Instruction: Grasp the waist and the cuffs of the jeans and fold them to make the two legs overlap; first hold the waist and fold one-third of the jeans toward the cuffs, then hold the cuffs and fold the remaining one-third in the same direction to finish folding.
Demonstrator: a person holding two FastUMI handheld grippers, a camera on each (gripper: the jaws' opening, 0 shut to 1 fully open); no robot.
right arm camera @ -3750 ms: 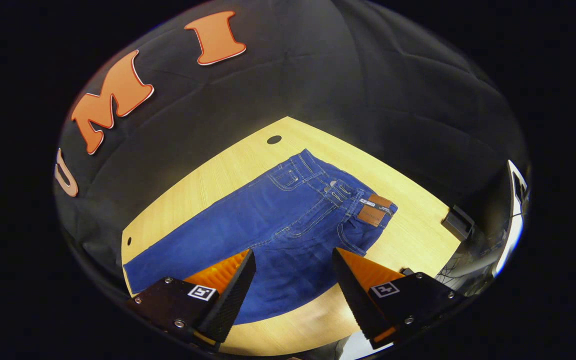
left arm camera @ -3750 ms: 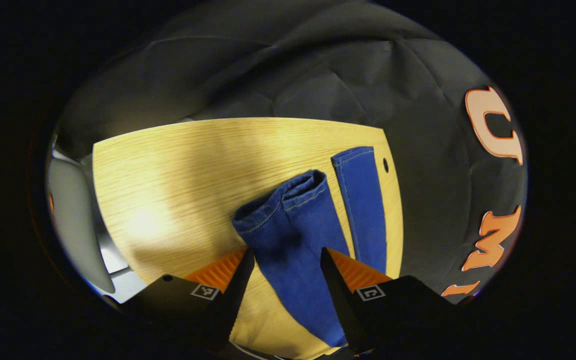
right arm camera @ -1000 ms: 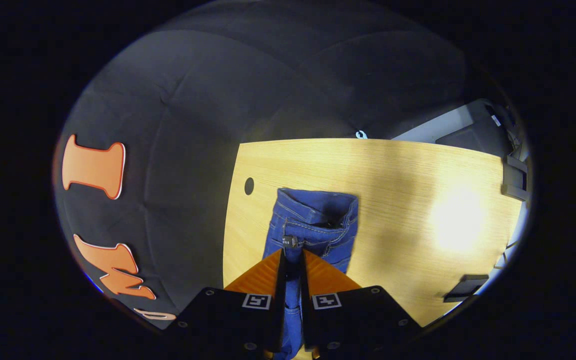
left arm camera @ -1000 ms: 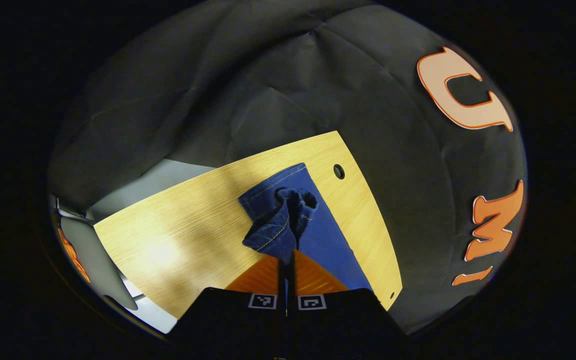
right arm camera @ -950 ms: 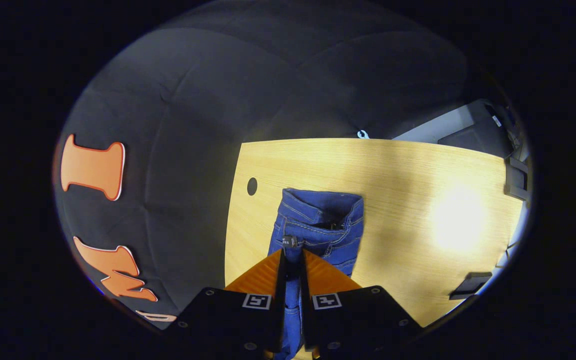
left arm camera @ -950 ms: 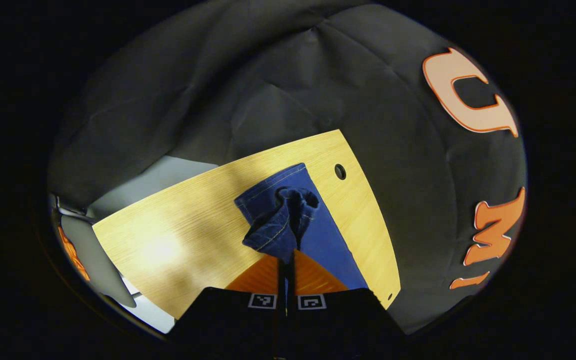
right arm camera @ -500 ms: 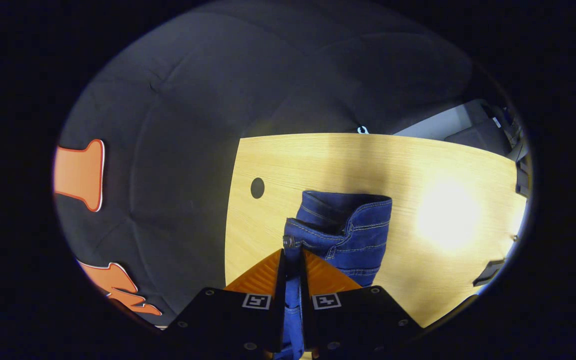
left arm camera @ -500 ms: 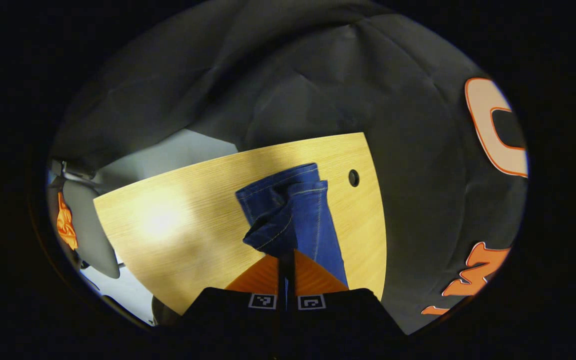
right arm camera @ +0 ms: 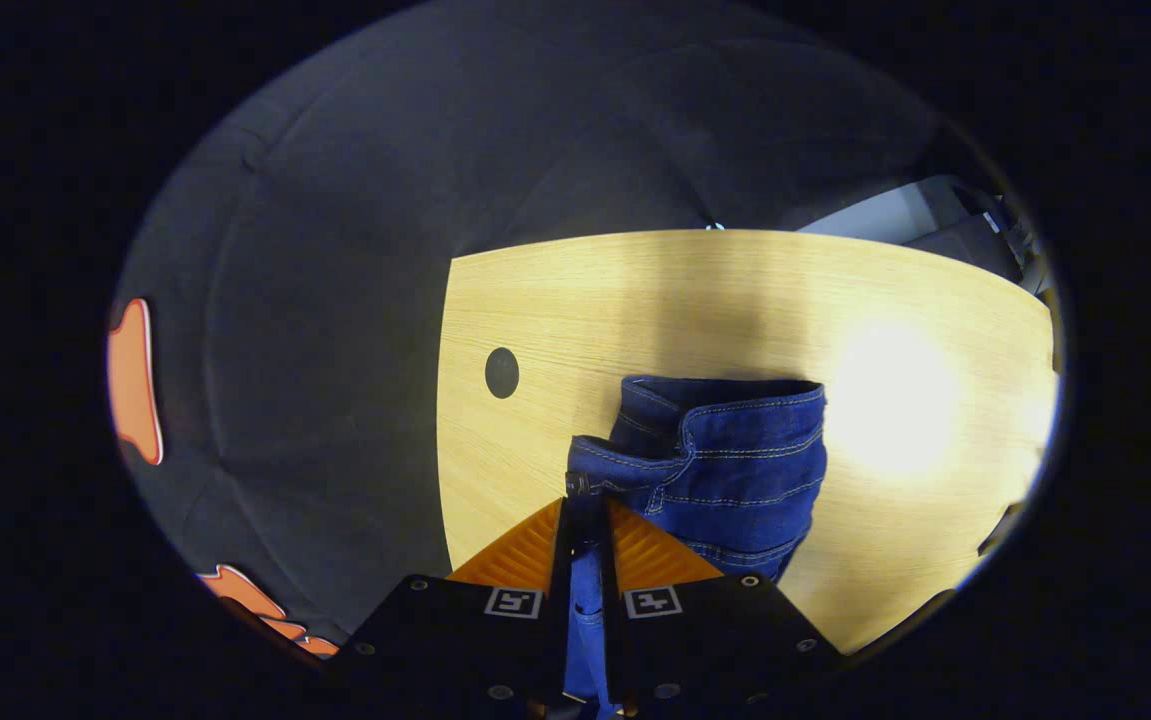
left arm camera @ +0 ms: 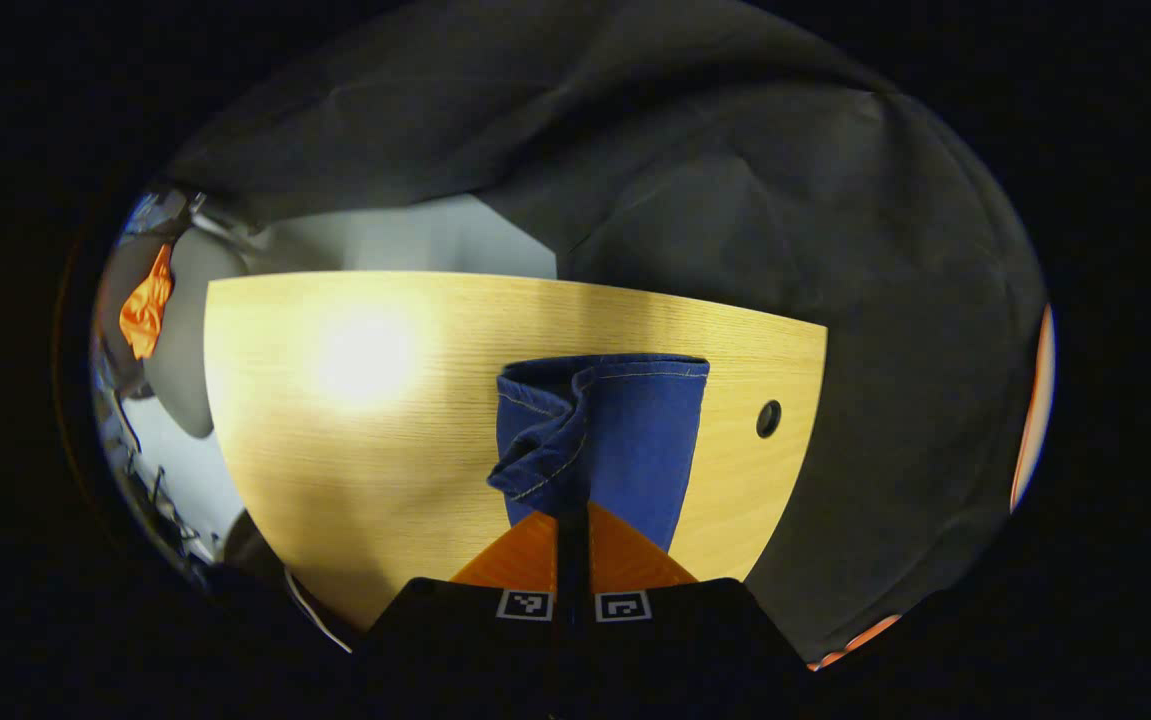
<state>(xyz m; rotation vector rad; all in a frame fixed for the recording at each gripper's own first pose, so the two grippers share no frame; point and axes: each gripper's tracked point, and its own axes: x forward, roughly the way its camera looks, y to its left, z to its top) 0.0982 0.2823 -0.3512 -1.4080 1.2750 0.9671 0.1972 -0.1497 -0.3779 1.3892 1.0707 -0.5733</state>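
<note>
Left gripper [left arm camera: 572, 512] body: your black housing, two square black-and-white markers by the fingers.
Right gripper [right arm camera: 585, 510] body: black housing, two square markers, round screws along your near edge.

I see jeans [left arm camera: 625, 440]: deep blue, pale stitching | surface [left arm camera: 355, 440]: light yellow wood grain, dark round hole [left arm camera: 768, 419] | crumpled orange cloth [left arm camera: 146, 312]

No readable text, label or number shows anywhere.
</note>
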